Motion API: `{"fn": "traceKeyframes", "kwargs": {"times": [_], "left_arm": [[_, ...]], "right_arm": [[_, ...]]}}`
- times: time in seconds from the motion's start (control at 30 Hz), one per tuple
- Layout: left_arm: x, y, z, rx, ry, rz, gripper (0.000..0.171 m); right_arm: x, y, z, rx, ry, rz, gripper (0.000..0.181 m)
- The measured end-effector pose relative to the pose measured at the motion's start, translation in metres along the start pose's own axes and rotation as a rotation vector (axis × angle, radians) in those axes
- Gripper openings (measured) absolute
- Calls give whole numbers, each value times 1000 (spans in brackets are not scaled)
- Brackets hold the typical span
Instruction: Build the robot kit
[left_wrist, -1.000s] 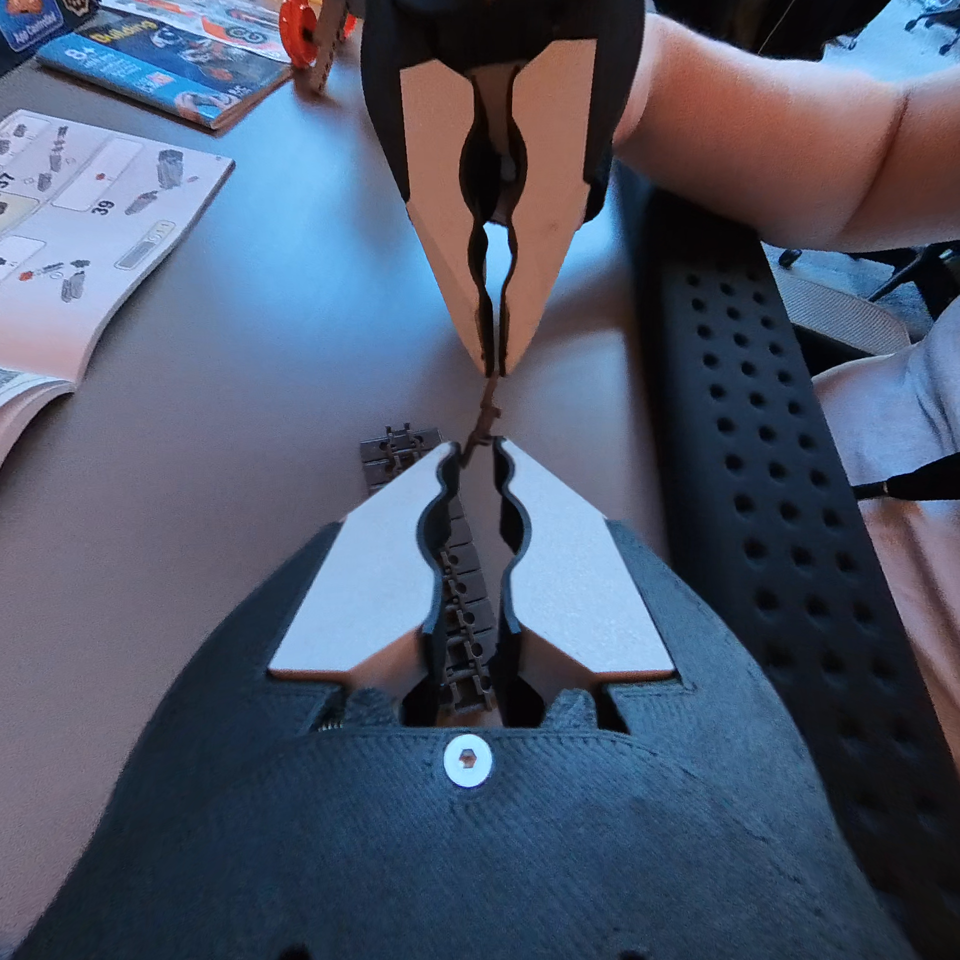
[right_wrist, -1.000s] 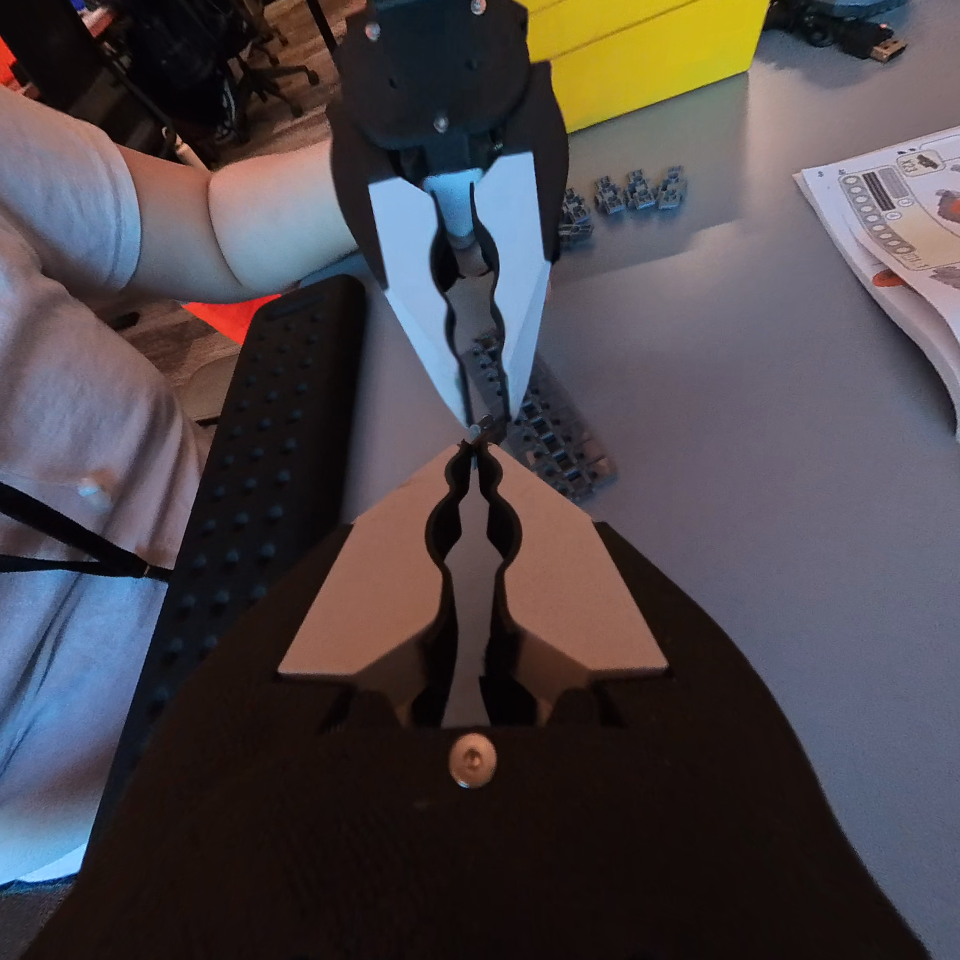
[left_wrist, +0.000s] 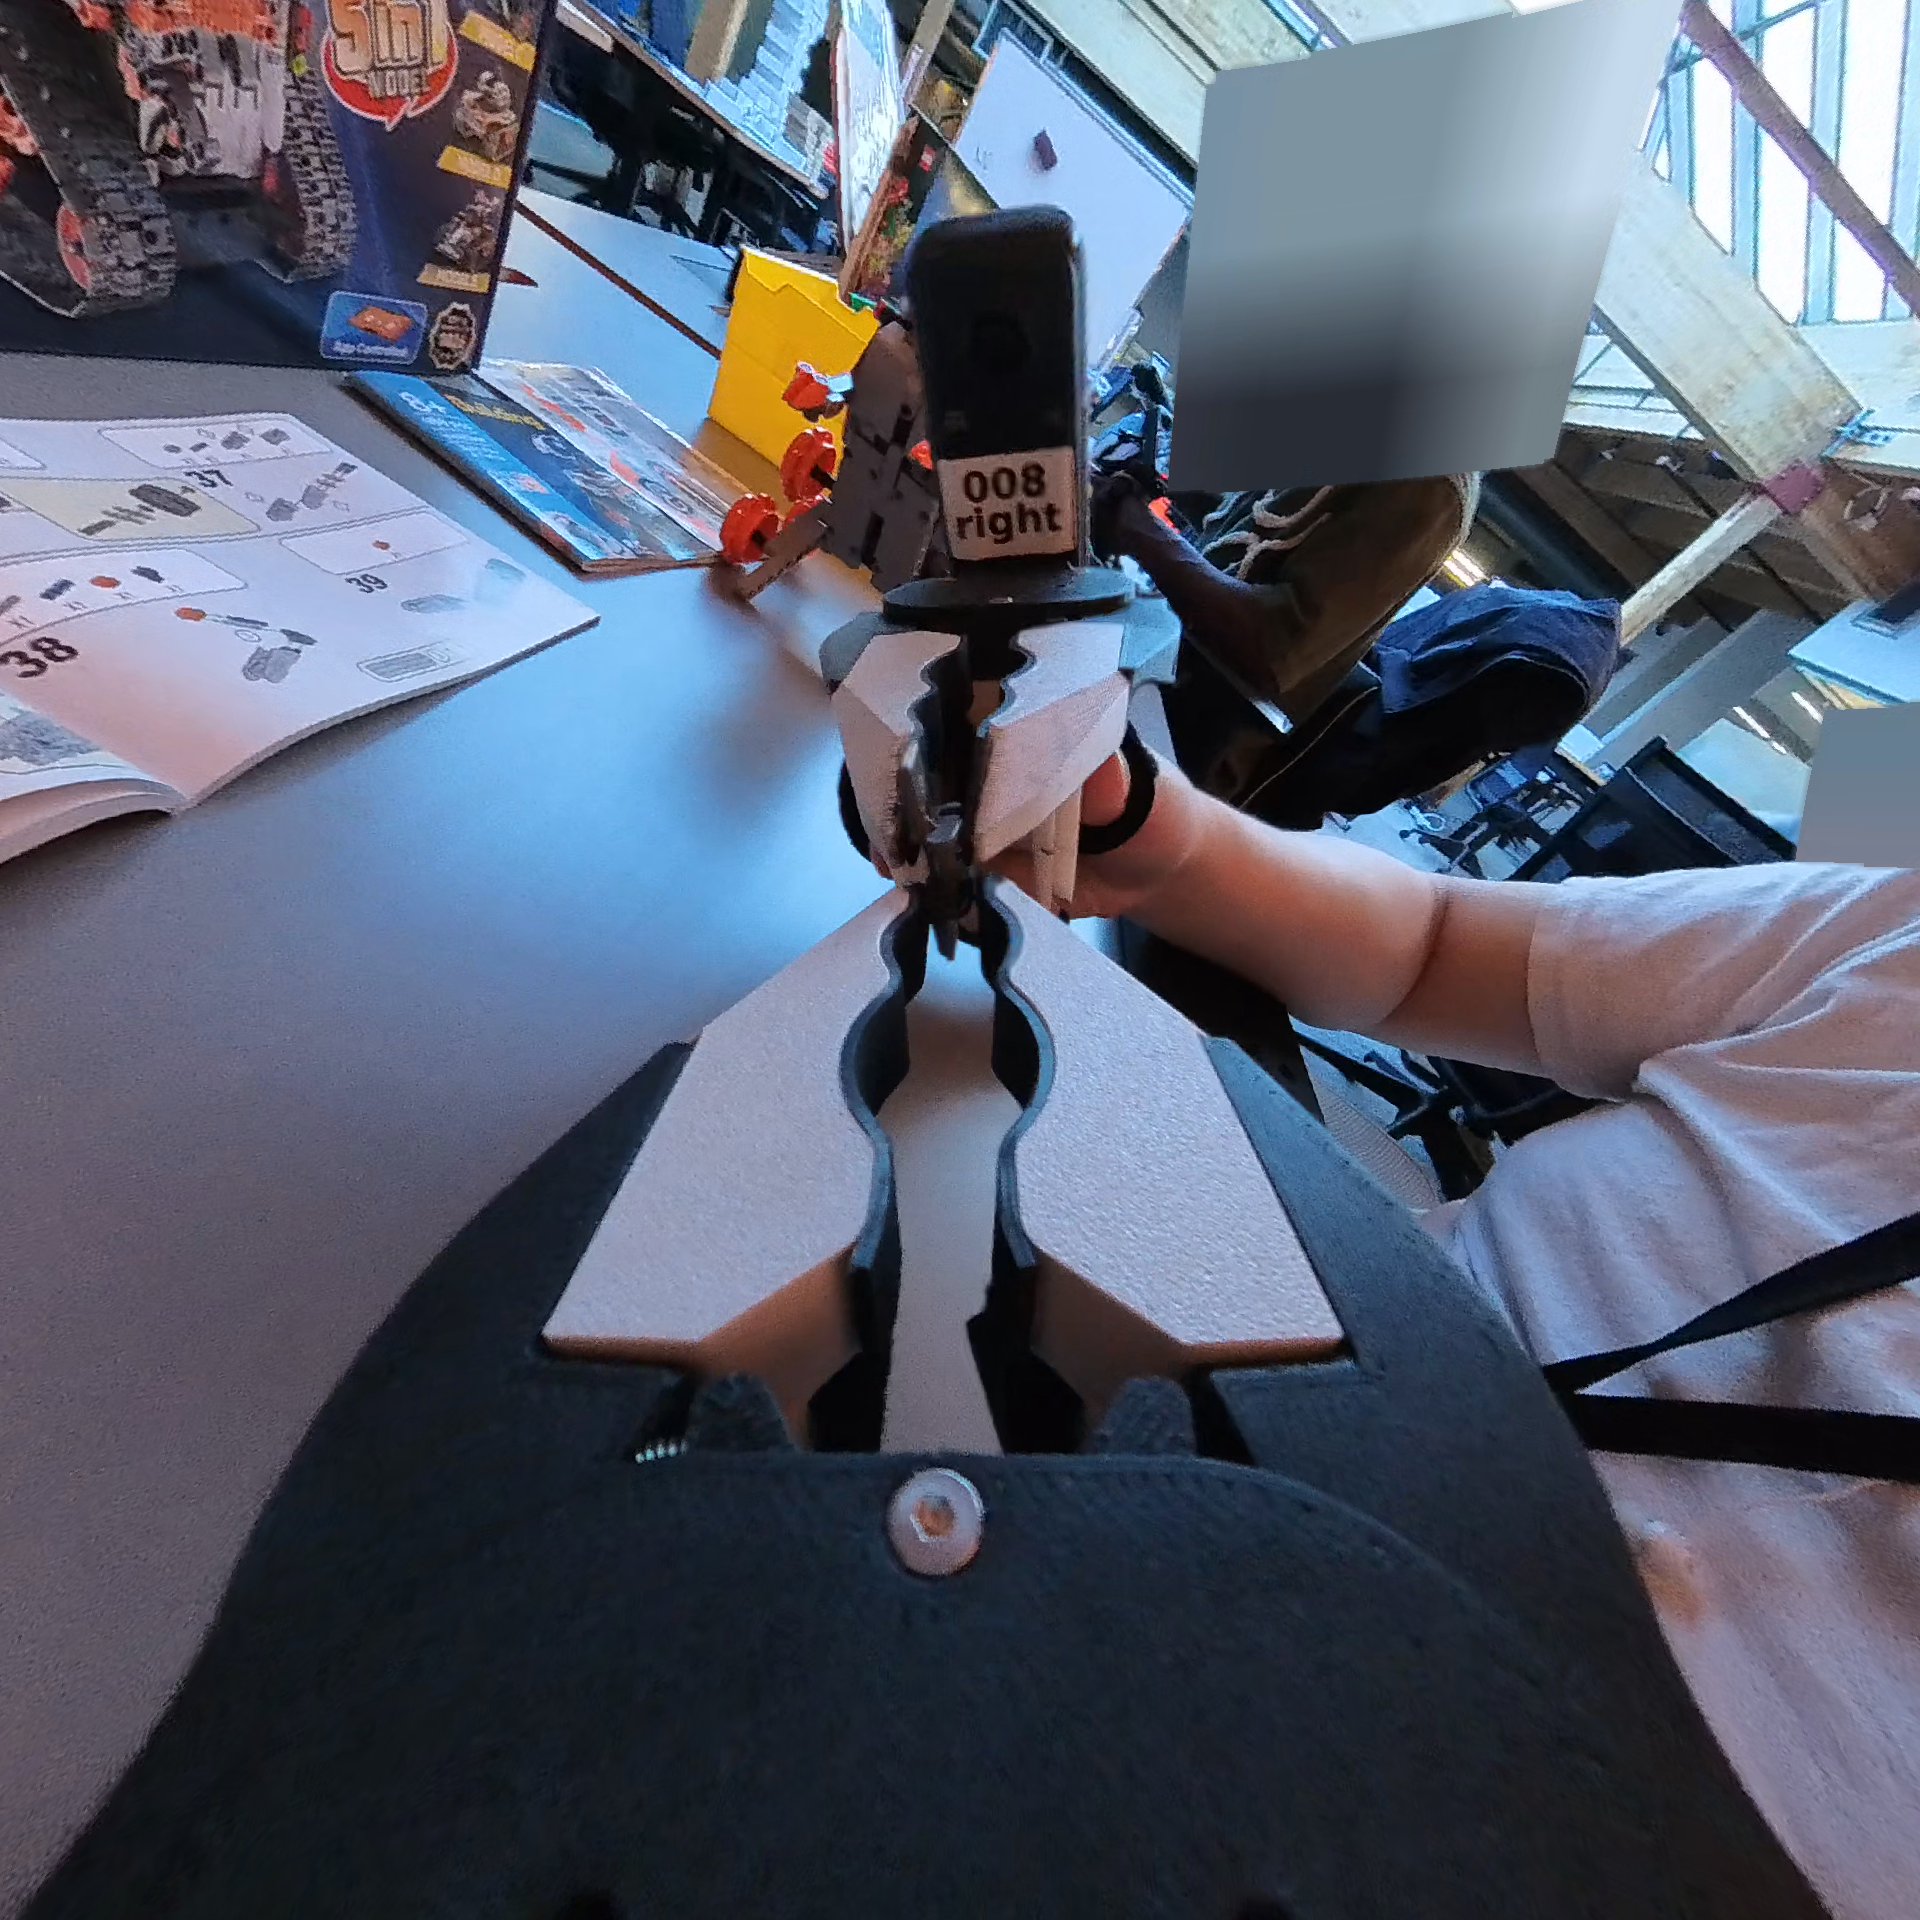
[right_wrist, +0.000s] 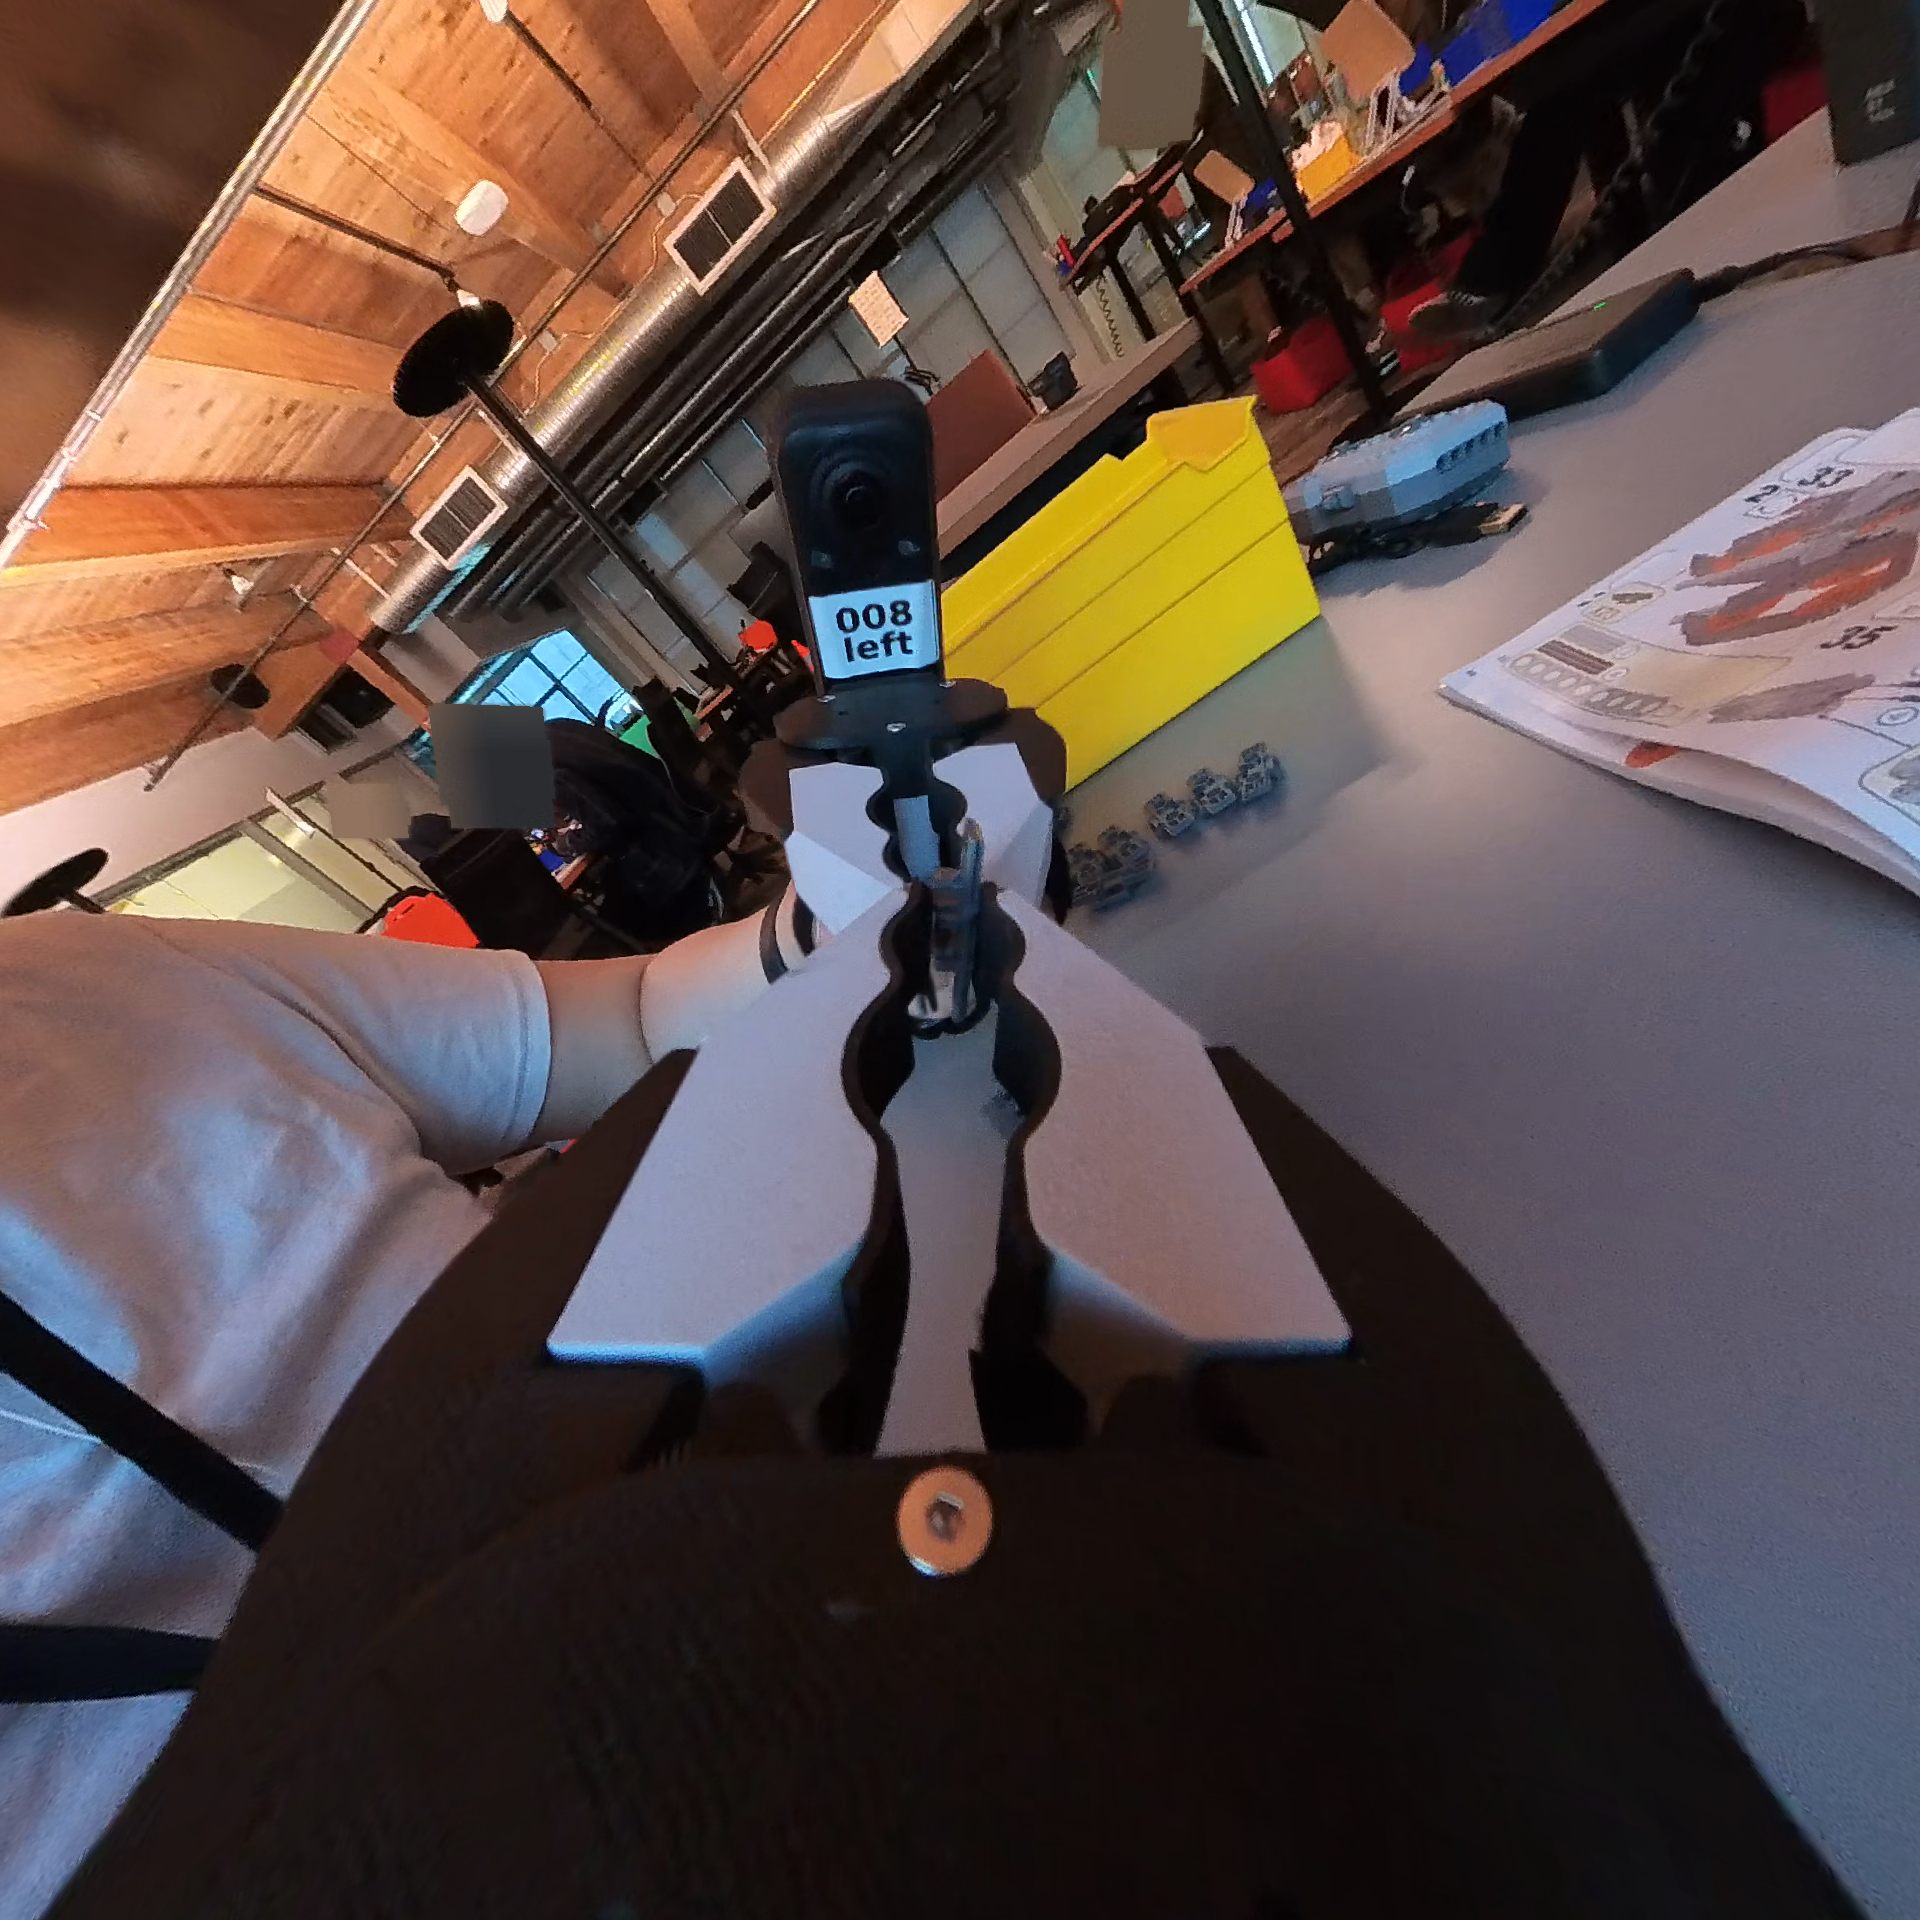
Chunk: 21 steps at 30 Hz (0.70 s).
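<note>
My left gripper (left_wrist: 943, 912) and my right gripper (left_wrist: 935, 836) meet tip to tip above the grey table (left_wrist: 416, 987). Both are shut on one short piece of dark grey toy track links (left_wrist: 948, 878), each on one end. In the right wrist view the right gripper (right_wrist: 951, 920) holds the links (right_wrist: 961, 894) upright between its tips. The left gripper (right_wrist: 928, 868) faces it from behind. Both grippers are held about level, off the table. The part of the links inside the jaws is hidden.
An open instruction booklet (left_wrist: 208, 582) lies at the left, with a toy box (left_wrist: 260, 156) behind it. A yellow bin (right_wrist: 1132, 603), a row of loose grey links (right_wrist: 1174, 821) and a part-built model with orange wheels (left_wrist: 821, 488) stand farther back. The person's arm (left_wrist: 1299, 935) is at the right. My left and right fingertips are right by each other.
Both grippers have lifted from pointing down at the table to about level, still tip to tip on the links. The track strip that lay on the table is out of view.
</note>
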<state>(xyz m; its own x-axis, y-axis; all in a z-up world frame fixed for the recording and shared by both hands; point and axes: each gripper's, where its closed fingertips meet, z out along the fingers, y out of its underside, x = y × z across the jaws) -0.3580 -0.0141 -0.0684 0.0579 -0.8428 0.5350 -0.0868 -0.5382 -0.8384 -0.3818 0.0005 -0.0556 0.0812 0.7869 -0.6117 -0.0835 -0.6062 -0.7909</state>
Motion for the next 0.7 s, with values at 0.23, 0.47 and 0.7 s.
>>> {"fn": "traceKeyframes", "kwargs": {"times": [0.23, 0.47, 0.7], "left_arm": [[-3, 10, 3, -46, 35, -87, 1], [0, 9, 5, -34, 63, -125, 4], [1, 8, 4, -30, 63, -131, 3]], "right_arm": [[7, 0, -7, 3, 5, 66, 6], [5, 5, -4, -23, -6, 70, 7], [5, 3, -6, -3, -58, 157, 7]]}}
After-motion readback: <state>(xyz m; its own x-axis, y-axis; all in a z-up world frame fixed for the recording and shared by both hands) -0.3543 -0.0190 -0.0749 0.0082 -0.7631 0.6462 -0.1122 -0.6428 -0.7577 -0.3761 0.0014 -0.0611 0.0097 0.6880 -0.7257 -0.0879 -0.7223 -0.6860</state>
